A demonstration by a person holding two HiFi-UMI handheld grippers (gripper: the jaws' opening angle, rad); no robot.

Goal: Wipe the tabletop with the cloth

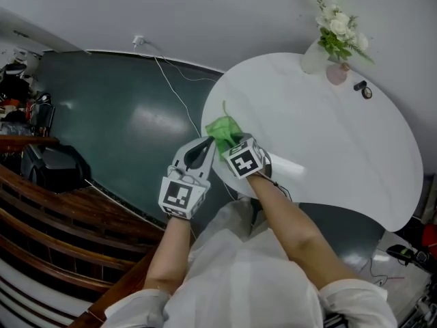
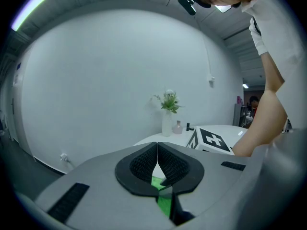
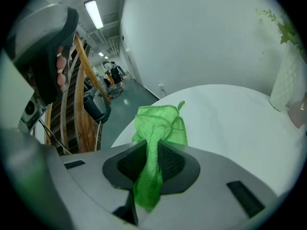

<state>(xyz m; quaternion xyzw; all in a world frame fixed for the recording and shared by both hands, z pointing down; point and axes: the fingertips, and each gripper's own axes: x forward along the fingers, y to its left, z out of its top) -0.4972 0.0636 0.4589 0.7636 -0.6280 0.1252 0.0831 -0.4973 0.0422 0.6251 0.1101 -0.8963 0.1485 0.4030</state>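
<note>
A green cloth (image 1: 222,128) lies bunched at the near left edge of the round white table (image 1: 328,135). My right gripper (image 1: 234,144) is shut on it. In the right gripper view a strip of the cloth (image 3: 160,123) runs back between the pads of the right gripper (image 3: 153,153), and the rest rests on the table (image 3: 230,123). My left gripper (image 1: 203,149) sits just left of the right one, at the table's edge. In its own view the left gripper (image 2: 157,153) has its pads pressed together, with a sliver of green cloth (image 2: 164,201) showing below them.
A white vase (image 1: 315,57) with flowers (image 1: 338,29), a small pink bottle (image 1: 336,74) and a small black item (image 1: 362,87) stand at the table's far side. Dark green floor (image 1: 116,121) with a cable (image 1: 171,80) lies left. Wooden rails (image 1: 54,224) run at lower left.
</note>
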